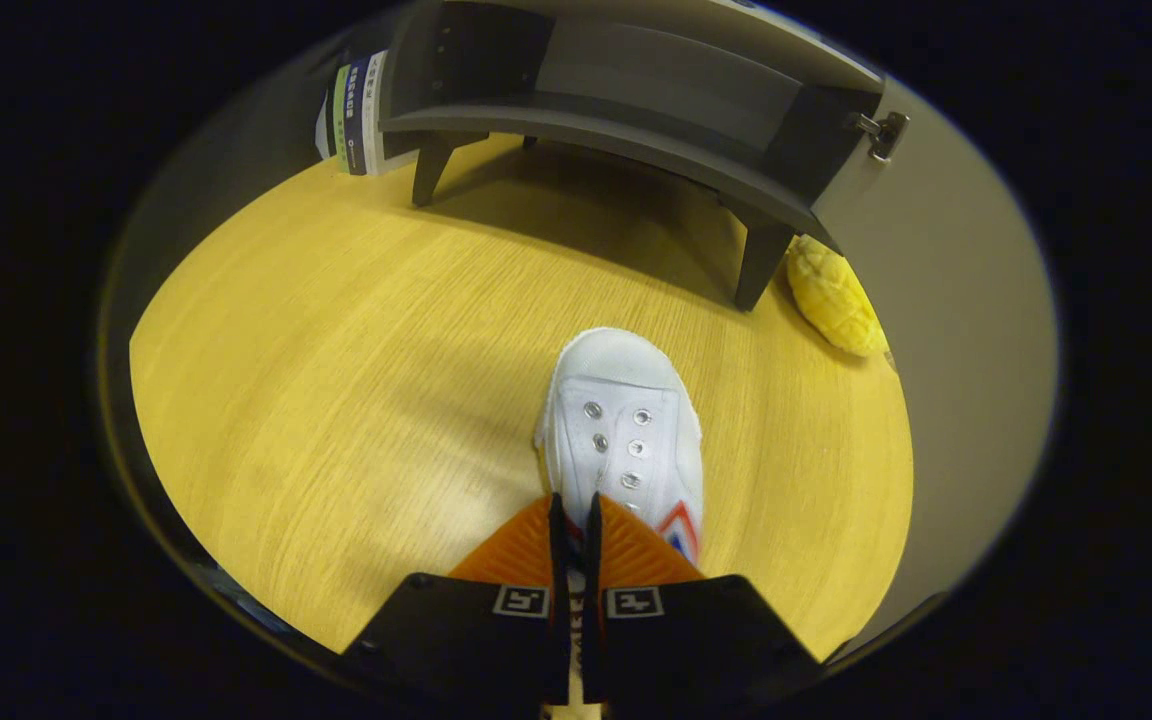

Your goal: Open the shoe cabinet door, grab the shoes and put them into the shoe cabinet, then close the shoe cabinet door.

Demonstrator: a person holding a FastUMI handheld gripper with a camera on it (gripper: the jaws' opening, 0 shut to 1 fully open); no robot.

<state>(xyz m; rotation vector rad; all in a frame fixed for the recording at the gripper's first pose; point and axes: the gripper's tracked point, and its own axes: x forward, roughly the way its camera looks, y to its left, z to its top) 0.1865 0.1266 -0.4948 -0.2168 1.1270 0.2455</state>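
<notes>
Gripper (576, 515) pinching rear collar of white canvas sneaker (621, 425), mid-table; light, soft upper, flexes; shoe cabinet (626, 110) open at far edge.

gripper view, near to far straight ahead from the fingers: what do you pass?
Gripper, fingers nearly closed on the heel end of the shoe → white shoe, toe pointing away → bare stretch of wooden tabletop → shoe cabinet, door open, shelf inside.
</notes>
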